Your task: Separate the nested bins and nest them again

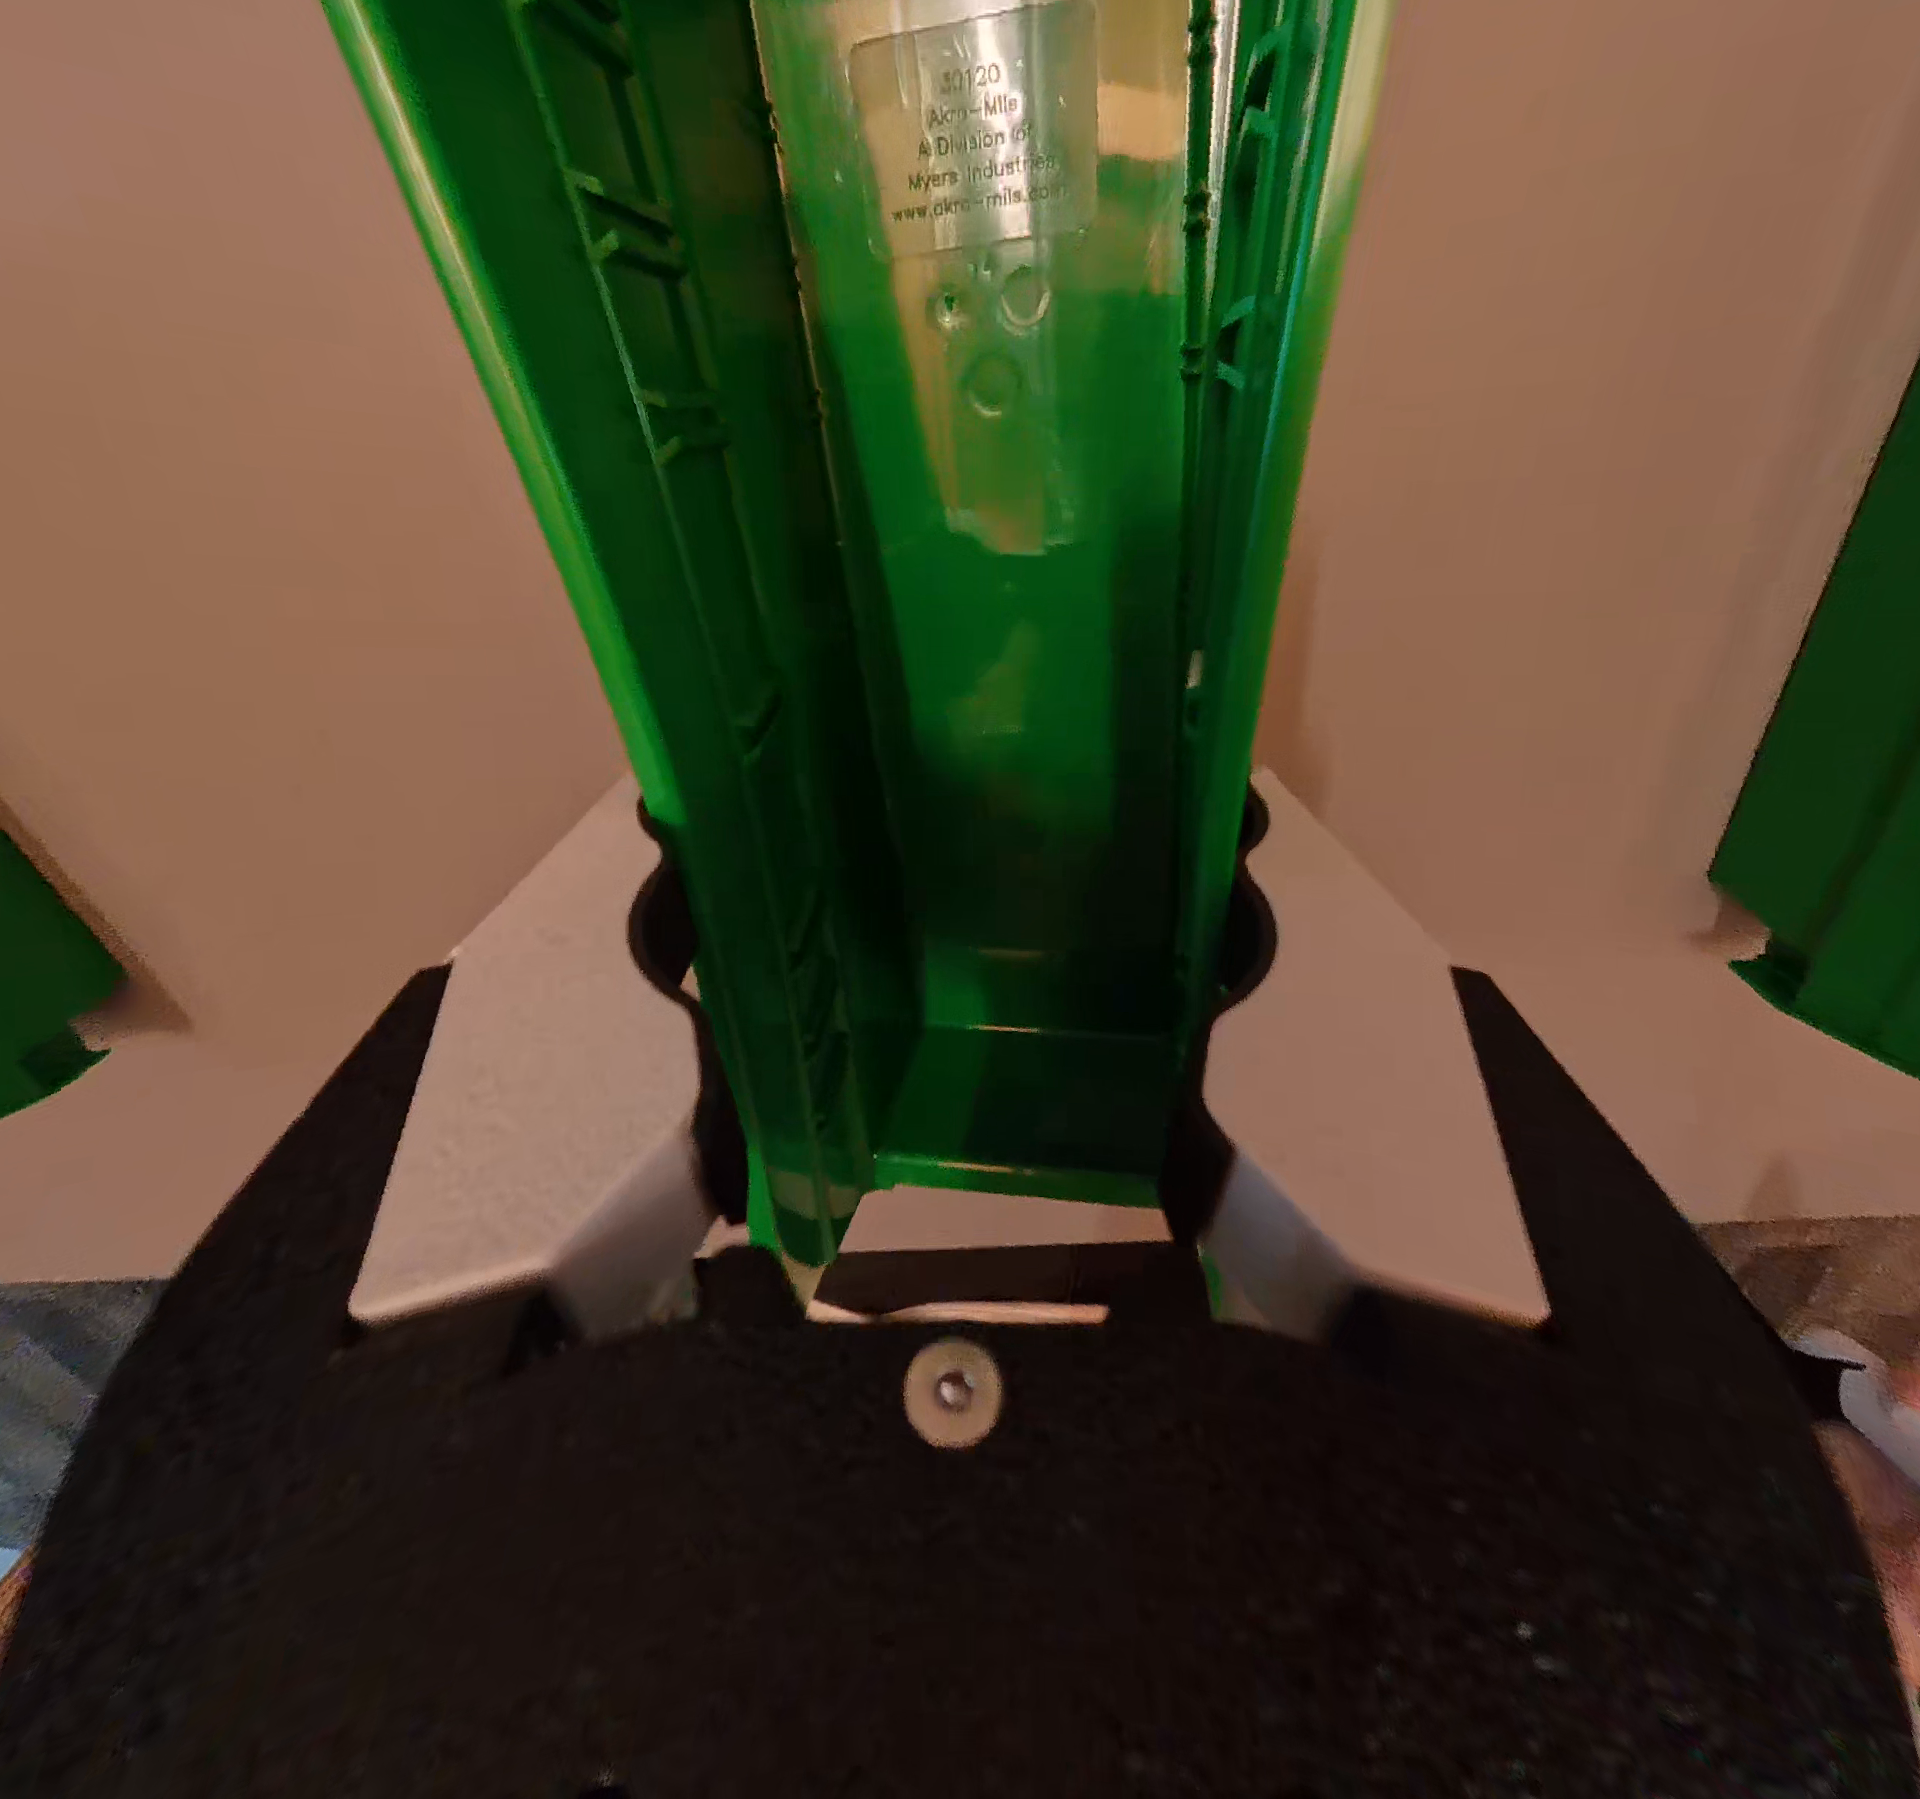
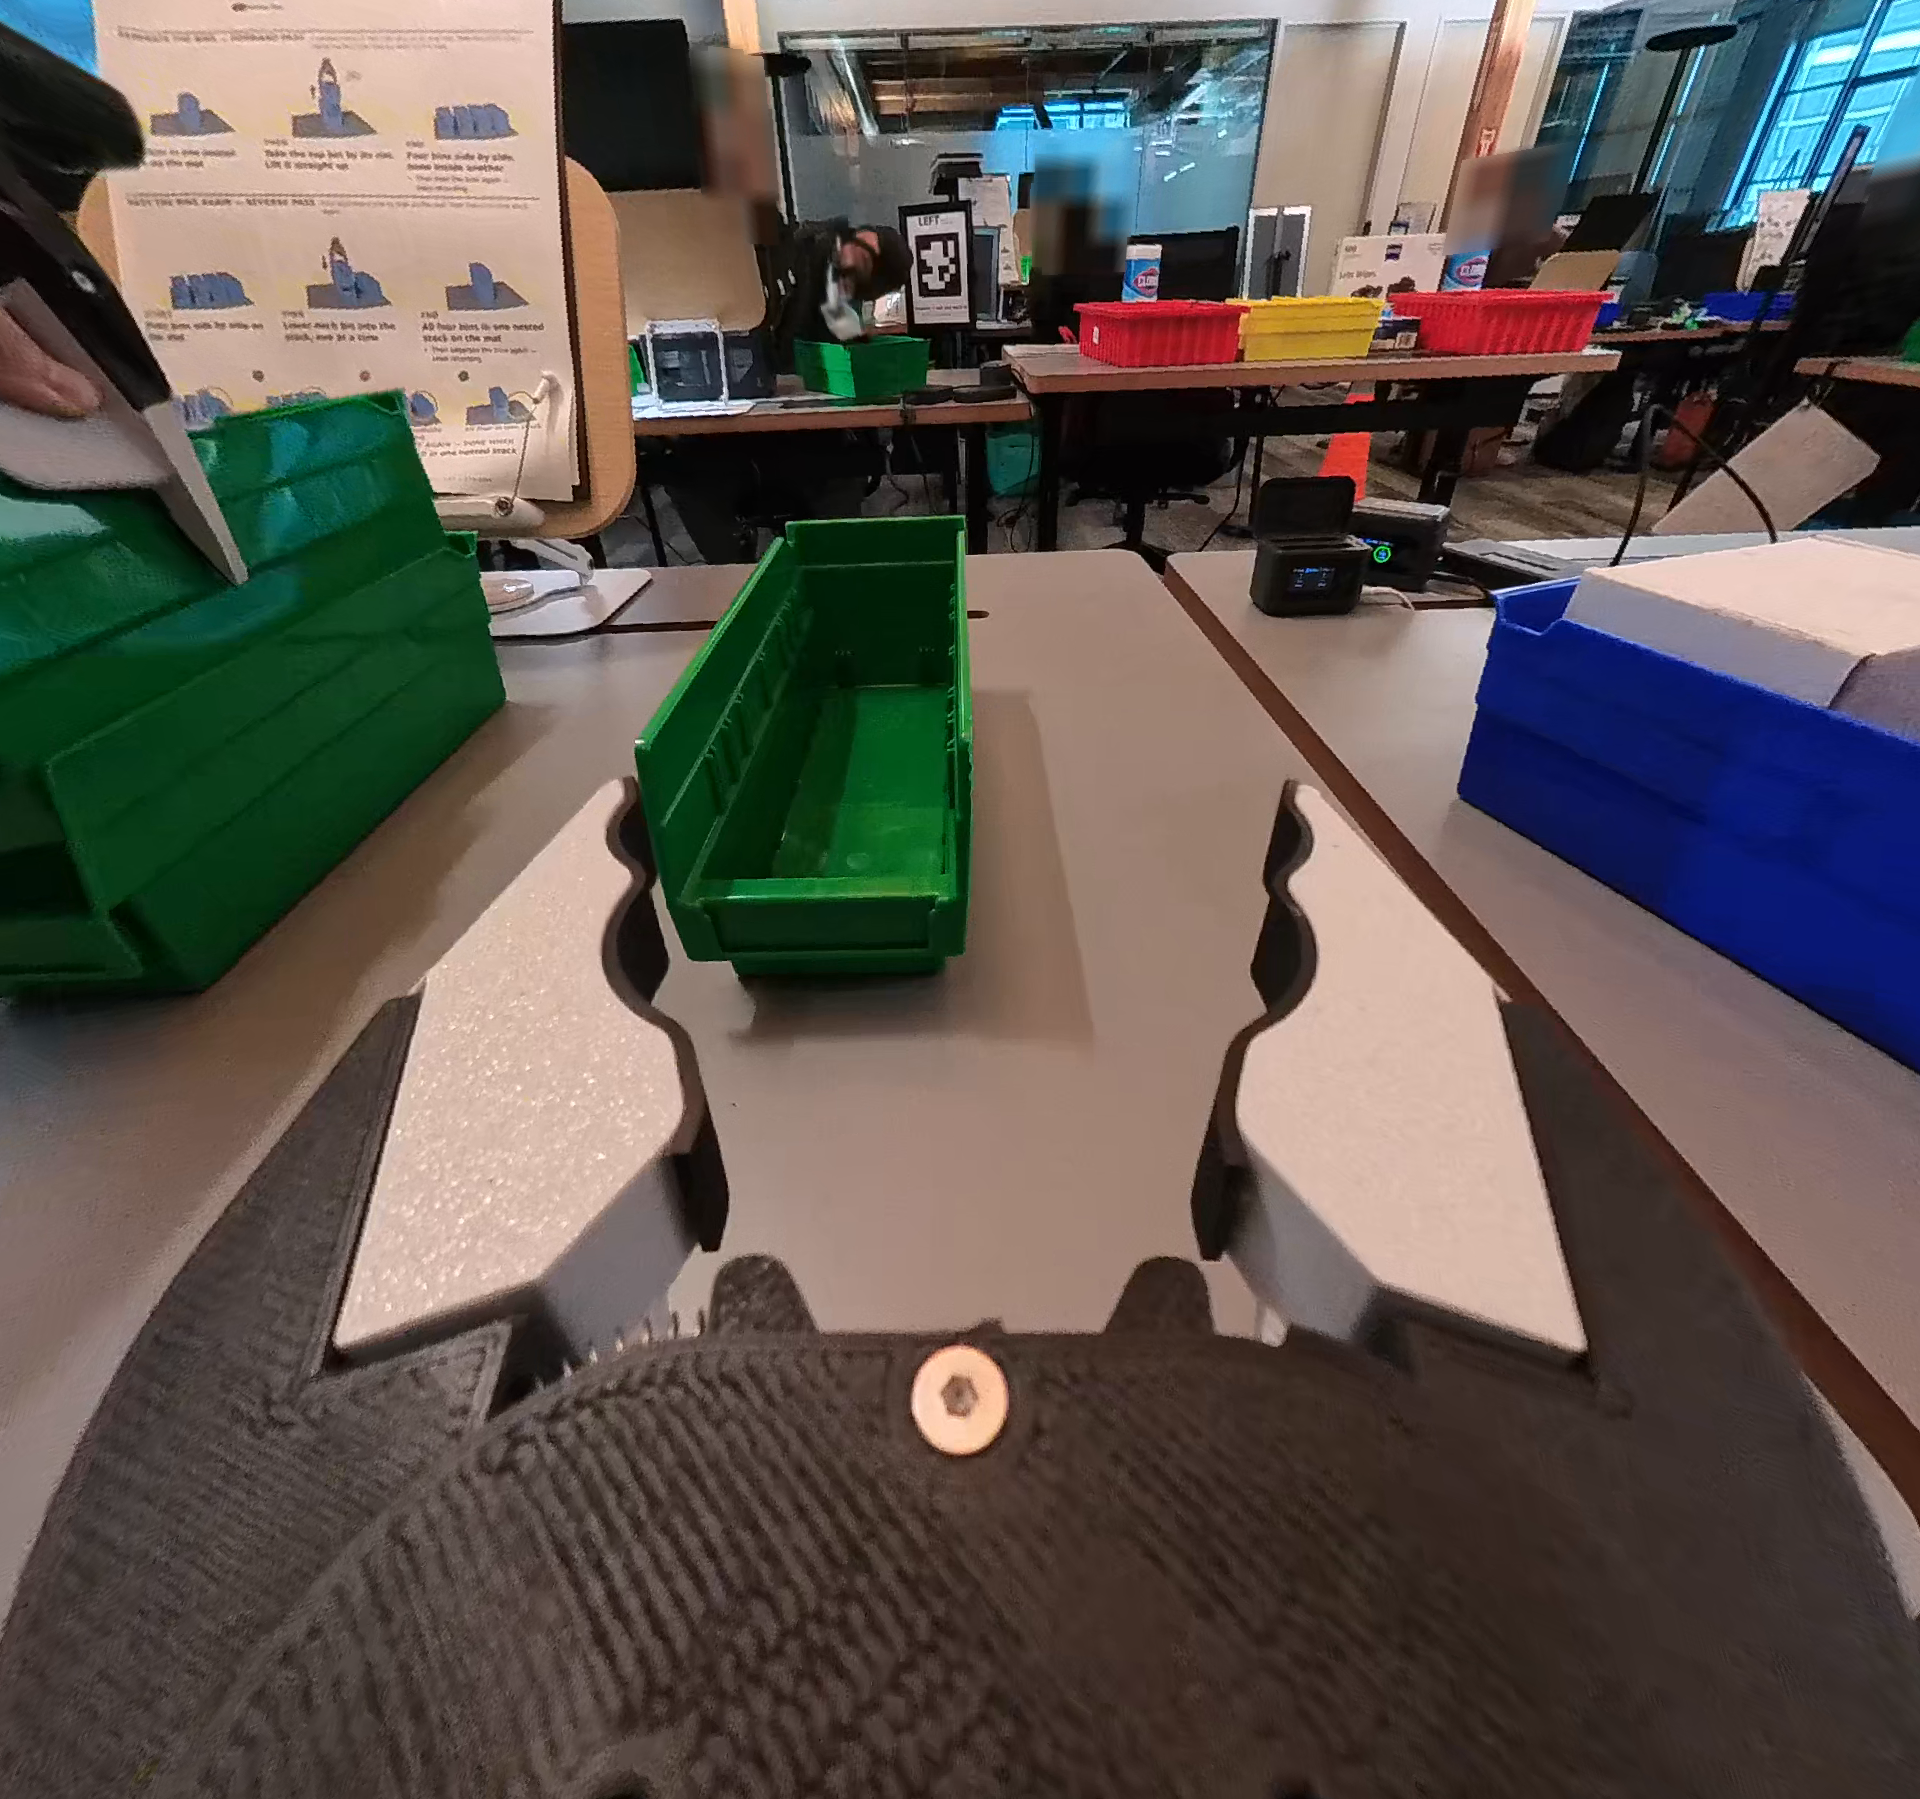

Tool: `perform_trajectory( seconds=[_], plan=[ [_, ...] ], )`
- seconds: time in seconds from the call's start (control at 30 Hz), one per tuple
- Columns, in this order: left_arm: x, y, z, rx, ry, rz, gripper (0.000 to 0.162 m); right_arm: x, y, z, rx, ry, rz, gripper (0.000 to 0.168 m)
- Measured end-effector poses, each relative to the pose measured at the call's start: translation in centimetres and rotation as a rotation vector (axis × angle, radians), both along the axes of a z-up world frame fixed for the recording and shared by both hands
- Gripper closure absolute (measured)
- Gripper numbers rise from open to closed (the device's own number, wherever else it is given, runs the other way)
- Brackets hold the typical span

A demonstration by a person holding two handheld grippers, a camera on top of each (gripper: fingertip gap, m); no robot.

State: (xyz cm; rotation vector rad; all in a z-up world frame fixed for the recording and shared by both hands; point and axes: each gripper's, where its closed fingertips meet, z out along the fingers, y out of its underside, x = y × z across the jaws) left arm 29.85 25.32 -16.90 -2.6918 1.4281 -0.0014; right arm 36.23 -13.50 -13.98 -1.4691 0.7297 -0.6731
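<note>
In the left wrist view my left gripper (image 1: 951, 814) is shut on a long narrow green bin (image 1: 987, 606), with its fingers pressed on the two long walls. I look into its open top. More green bins show at the left edge (image 1: 42, 970) and right edge (image 1: 1849, 762). In the right wrist view my right gripper (image 2: 961, 799) is open and empty, just short of a single green bin (image 2: 831, 762) standing upright on the grey table (image 2: 1143, 918). The left gripper (image 2: 197, 523) shows at far left, on top of a stack of green bins (image 2: 239, 710).
Stacked blue bins (image 2: 1683, 793) holding a white box stand at the right on a neighbouring table. An instruction sheet (image 2: 332, 139) hangs on a board behind the green stack. A small black device (image 2: 1304, 565) sits at the back. Farther tables carry red and yellow bins.
</note>
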Motion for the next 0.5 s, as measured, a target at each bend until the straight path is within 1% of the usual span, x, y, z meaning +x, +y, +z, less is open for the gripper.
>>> perform_trajectory(
  seconds=[0.17, 0.5],
  plan=[
    [0.5, 0.2, -0.4, 0.040, -0.033, -0.014, 0.061, 0.0, 0.3, -0.1, -0.006, -0.001, 0.002, 0.052],
    [0.8, 0.2, -1.6, 0.097, -0.021, -0.055, 0.063, 0.1, 0.6, -0.6, -0.028, 0.001, -0.001, 0.052]
  ],
)
